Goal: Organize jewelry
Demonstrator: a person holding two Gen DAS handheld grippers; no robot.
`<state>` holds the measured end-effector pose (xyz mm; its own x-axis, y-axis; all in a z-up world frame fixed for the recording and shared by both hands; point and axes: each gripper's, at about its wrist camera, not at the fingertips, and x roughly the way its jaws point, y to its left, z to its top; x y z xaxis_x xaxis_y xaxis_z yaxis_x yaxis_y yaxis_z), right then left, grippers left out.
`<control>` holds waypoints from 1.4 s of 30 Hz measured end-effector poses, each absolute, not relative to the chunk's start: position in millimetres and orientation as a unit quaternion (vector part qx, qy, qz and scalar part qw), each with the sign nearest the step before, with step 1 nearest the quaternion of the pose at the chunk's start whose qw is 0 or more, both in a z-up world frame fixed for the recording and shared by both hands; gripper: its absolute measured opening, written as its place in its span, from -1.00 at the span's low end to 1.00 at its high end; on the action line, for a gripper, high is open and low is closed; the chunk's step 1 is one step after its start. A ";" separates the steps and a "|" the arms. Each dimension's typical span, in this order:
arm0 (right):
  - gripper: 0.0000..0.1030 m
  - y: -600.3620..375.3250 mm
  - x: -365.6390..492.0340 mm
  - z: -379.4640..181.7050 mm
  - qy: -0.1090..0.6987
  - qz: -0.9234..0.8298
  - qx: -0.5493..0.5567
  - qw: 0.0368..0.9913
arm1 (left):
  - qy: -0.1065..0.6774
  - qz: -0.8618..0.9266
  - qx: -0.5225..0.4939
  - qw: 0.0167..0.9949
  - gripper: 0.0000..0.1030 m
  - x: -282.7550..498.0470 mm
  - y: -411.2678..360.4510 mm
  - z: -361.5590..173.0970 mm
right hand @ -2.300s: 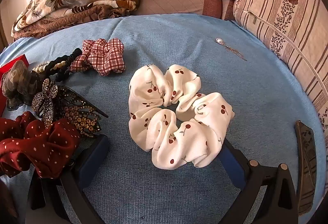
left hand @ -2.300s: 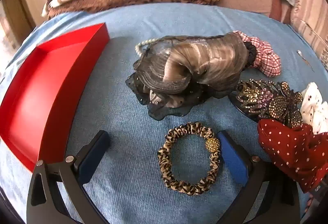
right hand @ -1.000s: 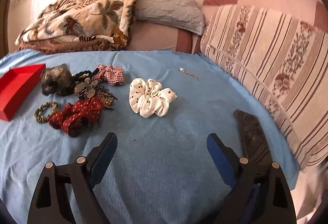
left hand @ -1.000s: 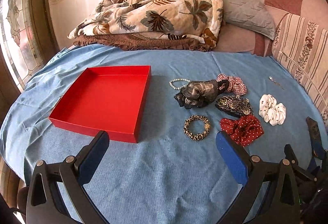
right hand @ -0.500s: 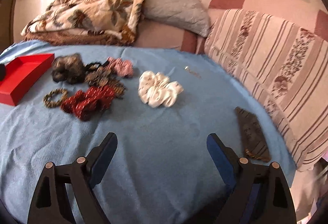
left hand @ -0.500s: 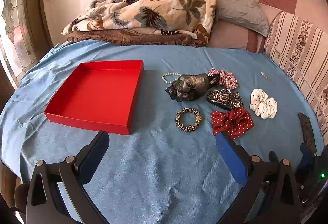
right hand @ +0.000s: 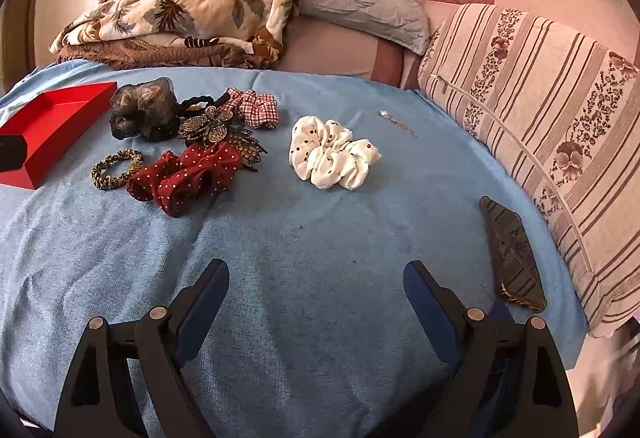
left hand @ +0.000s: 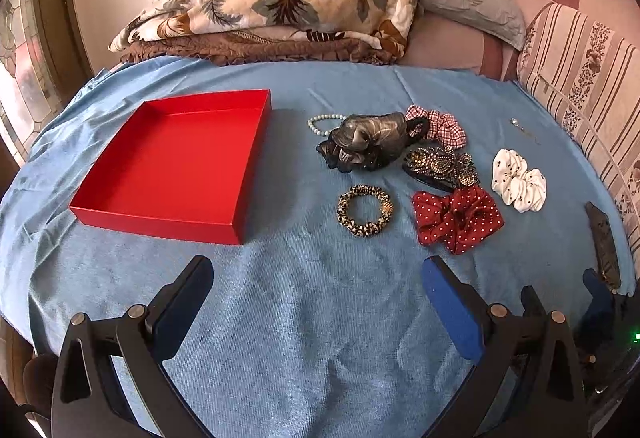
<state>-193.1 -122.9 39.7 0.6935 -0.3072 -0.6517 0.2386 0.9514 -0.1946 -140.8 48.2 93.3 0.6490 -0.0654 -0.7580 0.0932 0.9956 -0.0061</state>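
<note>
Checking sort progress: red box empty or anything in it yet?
Empty. The red box shows bare floor in the left wrist view; every accessory lies outside on the blue cloth.

No lettering, label, brand mark or number can be read in either wrist view. The red box (left hand: 176, 161) has plain walls, and the dark phone (right hand: 513, 254), well to the right of it, shows only a pattern.

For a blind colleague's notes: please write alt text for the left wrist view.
An empty red box sits on a blue cloth, with hair ties and clips laid out to its right. The open left gripper hangs in the foreground, holding nothing.
</note>
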 end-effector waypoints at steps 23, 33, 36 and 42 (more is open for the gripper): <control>0.64 -144.8 -145.5 49.5 0.392 -0.049 0.061 0.917 | 0.420 -0.086 0.026 0.903 0.66 -64.6 61.7 105.1; 0.47 -137.9 -102.6 47.3 0.405 -0.006 0.119 0.907 | 0.431 -0.106 0.053 0.894 0.66 -7.5 37.2 85.5; 0.47 -132.1 -96.4 45.0 0.407 0.000 0.117 0.906 | 0.436 -0.108 0.057 0.892 0.66 3.3 33.1 78.6; 0.47 -126.1 -88.7 40.8 0.411 0.006 0.113 0.904 | 0.438 -0.113 0.060 0.890 0.66 18.7 27.9 69.0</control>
<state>-88.7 -126.1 40.8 0.6615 0.1040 -0.7427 0.0816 0.9745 0.2091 18.7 27.9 69.0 0.5909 -0.1492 -0.7928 0.2539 0.9672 0.0072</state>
